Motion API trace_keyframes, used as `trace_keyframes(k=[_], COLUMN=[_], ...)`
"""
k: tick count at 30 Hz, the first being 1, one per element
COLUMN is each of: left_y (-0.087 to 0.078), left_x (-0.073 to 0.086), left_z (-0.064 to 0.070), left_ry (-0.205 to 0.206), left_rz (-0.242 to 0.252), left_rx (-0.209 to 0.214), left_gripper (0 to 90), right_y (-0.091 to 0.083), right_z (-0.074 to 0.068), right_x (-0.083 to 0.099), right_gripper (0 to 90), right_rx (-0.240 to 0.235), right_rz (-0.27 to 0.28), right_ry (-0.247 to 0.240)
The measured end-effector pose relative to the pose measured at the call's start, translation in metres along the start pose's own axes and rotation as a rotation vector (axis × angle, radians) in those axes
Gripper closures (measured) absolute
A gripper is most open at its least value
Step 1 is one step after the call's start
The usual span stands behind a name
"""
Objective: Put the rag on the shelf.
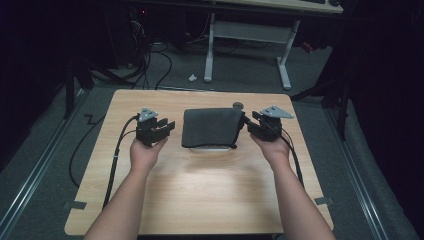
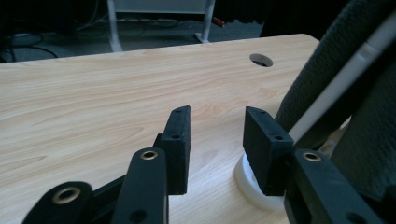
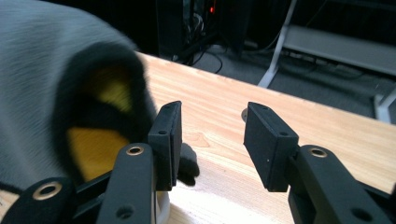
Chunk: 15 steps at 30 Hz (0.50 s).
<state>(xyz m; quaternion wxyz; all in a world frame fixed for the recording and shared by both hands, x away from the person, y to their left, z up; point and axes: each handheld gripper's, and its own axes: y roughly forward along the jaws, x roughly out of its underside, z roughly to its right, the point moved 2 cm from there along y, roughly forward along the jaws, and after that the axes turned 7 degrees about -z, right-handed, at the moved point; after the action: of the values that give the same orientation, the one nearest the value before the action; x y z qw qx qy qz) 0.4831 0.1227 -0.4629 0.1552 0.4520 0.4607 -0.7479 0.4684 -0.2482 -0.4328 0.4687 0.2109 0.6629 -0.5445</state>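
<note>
- Dark grey fabric pouch (image 1: 212, 127) lies mid-desk on the light wooden desk (image 1: 200, 190), draped over a white round object (image 1: 212, 148) whose rim peeks out at the near edge.
- Left gripper (image 1: 162, 127) held just beside the pouch's left edge; fingers (image 2: 180, 144) apart, nothing between them. In the left gripper view the white base (image 2: 250, 184) sits just at the right finger.
- Right gripper (image 1: 250, 124) at the pouch's right edge; fingers (image 3: 271, 144) spread open, empty. In the right gripper view the left finger is near or touching the cloth (image 3: 46, 84); yellow lining (image 3: 93, 149) shows inside the opening.
- Round cable hole (image 1: 237, 105) in the desk behind the pouch.
</note>
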Motion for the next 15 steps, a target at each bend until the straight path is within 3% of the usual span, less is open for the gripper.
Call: trace_keyframes(k=[2, 4, 7, 12, 15], left_y=[-0.008, -0.015, -0.029, -0.053, -0.065], left_x=[0.006, 0.014, 0.03, 0.071, 0.098], left_z=[0.0, -0.001, 0.0, 0.015, 0.023], left_ry=[0.002, 0.015, 0.007, 0.063, 0.078], left_rz=[0.014, 0.004, 0.0, -0.019, -0.04], left_rx=[-0.002, -0.009, 0.012, 0.026, 0.047], left_gripper=[60.3, 59.2, 56.7, 52.1, 50.0], right_y=[-0.006, -0.014, -0.025, -0.046, -0.057], right_z=[-0.002, -0.005, -0.011, -0.026, -0.033], right_x=[0.004, 0.009, 0.018, 0.043, 0.06], right_gripper=[55.6, 55.9, 55.9, 51.1, 51.2], right_rx=[0.0, -0.007, -0.01, 0.009, 0.005], right_rz=[-0.02, 0.005, -0.018, -0.02, -0.037], right_ry=[0.0, -0.007, -0.016, -0.033, -0.005])
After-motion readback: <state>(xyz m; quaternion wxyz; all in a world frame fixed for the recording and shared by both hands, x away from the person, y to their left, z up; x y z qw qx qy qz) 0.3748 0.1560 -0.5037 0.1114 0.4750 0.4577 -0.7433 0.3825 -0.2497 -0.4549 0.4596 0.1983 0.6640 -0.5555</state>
